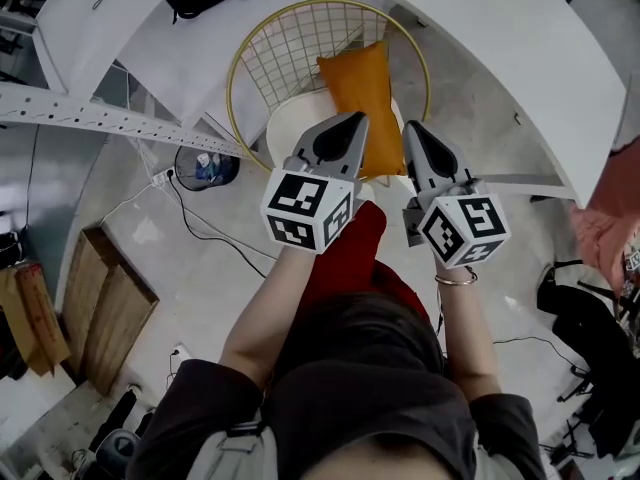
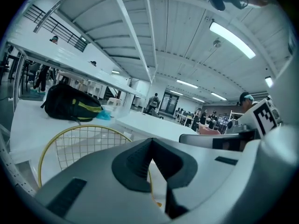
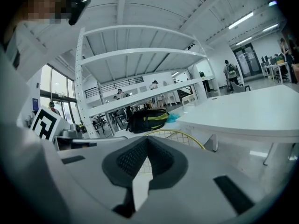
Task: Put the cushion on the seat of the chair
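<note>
Left tongs [image 1: 353, 120], right tongs [image 1: 413, 128] closed, empty | only head view shows cushion [image 1: 360, 88] on chair [image 1: 287, 133]

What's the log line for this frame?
cushion: on chair seat, against wire backrest | left gripper: shut, empty | right gripper: shut, empty

Head view looks steeply down on the left gripper [image 1: 352, 120] and right gripper [image 1: 412, 128]; both gripper views face ahead, sharing the wire chair [image 1: 290, 43].

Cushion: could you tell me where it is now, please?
Head view, upper centre: the cushion stands on the chair seat against the wire back, just beyond the left gripper and right gripper.
</note>
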Available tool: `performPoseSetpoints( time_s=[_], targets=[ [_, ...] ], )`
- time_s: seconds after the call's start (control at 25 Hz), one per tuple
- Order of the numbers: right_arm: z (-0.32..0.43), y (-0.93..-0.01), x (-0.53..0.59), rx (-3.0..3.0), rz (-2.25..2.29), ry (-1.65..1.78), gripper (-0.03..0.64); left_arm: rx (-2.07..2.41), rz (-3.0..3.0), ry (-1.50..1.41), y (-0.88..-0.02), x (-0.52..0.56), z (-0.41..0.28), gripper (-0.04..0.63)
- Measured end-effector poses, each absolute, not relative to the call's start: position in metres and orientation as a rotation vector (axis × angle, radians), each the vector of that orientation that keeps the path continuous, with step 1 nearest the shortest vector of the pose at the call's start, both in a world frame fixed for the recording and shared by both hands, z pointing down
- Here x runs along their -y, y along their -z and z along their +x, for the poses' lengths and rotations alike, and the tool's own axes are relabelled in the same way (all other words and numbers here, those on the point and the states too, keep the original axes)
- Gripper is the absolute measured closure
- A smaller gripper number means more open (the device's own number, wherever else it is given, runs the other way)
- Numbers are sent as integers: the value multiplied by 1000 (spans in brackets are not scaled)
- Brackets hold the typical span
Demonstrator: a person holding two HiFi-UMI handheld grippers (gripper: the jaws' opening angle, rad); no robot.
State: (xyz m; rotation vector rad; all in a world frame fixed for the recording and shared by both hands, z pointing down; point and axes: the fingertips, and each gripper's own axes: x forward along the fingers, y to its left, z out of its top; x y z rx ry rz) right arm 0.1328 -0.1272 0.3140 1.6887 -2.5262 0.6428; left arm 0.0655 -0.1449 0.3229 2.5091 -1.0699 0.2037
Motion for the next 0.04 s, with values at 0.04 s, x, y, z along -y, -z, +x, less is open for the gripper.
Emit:
performPoseSetpoints(
  time_s=[0.04],
  targets=[
    [132, -311, 124, 2527, 1698, -641, 600, 1067, 2517, -194, -319, 142, 64, 584]
  ],
)
